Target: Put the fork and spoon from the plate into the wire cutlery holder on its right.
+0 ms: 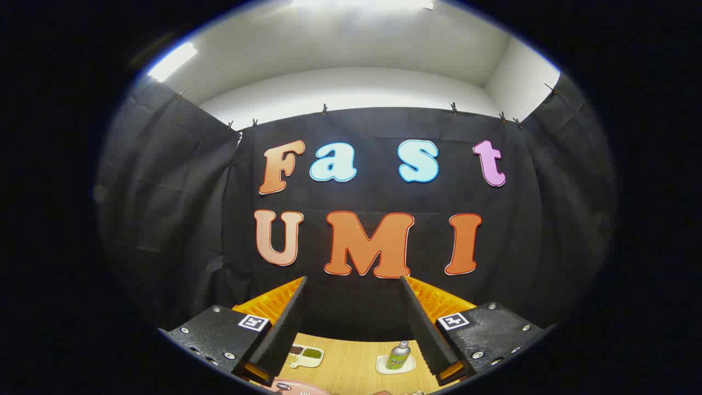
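Plate (299, 387), pink-rimmed, sits on the worktop (351, 365) right under my claw (354, 285), with just its far rim peeking out and a pale bit of cutlery (305, 392) on it, too small for me to tell fork from spoon. My claw is held high and level, its fingers (285, 323) spread wide apart with nothing between them; each finger base carries a small square black-and-white marker. Beyond the plate, toward the booth's black cloth wall (181, 208), a small white divided dish (305, 355) holds dark, green and pale fillings in separate compartments. Off to the plate's right and a little farther back, a small bottle (398, 355) with a silver cap and green label stands upright on a white scalloped coaster (396, 367); its label is too small to read. The worktop is light wood with a fine straight grain. The cloth wall hangs from clips along its top edge, and above it I see a plain white wall and ceiling with bright strip lights.
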`<state>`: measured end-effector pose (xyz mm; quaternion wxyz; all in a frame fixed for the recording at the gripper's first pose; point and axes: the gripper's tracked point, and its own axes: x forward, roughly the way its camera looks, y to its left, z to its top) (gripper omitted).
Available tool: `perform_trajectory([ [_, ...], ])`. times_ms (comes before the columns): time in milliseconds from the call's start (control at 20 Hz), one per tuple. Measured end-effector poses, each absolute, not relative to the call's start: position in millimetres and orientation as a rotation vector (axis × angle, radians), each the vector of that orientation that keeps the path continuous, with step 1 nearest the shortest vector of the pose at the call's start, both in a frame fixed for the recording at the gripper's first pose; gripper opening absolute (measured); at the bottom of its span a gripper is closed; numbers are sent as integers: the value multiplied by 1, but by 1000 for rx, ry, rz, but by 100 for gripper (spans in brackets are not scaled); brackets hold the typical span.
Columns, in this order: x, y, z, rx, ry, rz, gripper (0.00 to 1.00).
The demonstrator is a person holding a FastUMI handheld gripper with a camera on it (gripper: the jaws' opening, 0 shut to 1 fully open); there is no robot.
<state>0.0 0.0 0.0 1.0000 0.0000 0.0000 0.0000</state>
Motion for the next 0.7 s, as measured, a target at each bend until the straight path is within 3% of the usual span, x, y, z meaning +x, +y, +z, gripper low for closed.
perform_trajectory([
  [700,-18,-12,4,8,-3,-23,96],
])
